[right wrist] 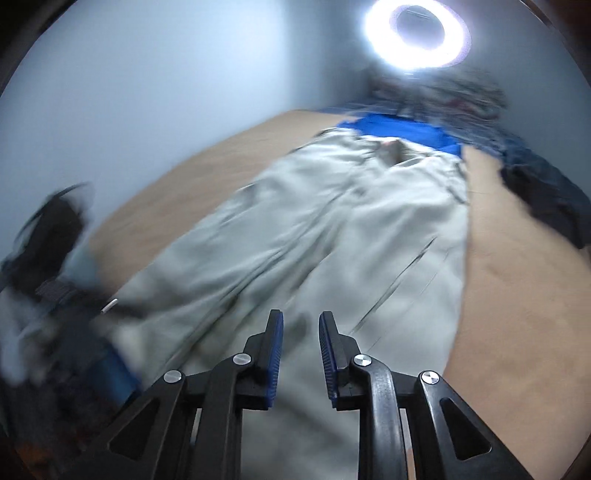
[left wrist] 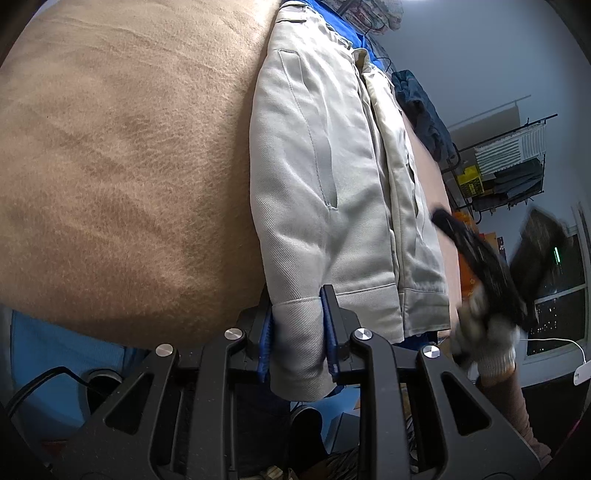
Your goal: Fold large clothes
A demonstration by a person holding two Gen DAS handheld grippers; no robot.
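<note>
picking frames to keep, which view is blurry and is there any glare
Left wrist view: sharp on the beige jacket, only the right claw smeared at the edge. Right wrist view: motion blur throughout, and the ring light blows out to white glare.

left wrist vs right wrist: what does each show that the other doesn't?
Left wrist only: the left claw shut on the beige jacket's cuff, a wire rack against the wall, and a gloved hand carrying the blurred right tool.

Right wrist only: the right claw open with nothing between its pads, and a ring light.

Both: the beige jacket, blue fabric at its far end, and the tan blanket.
</note>
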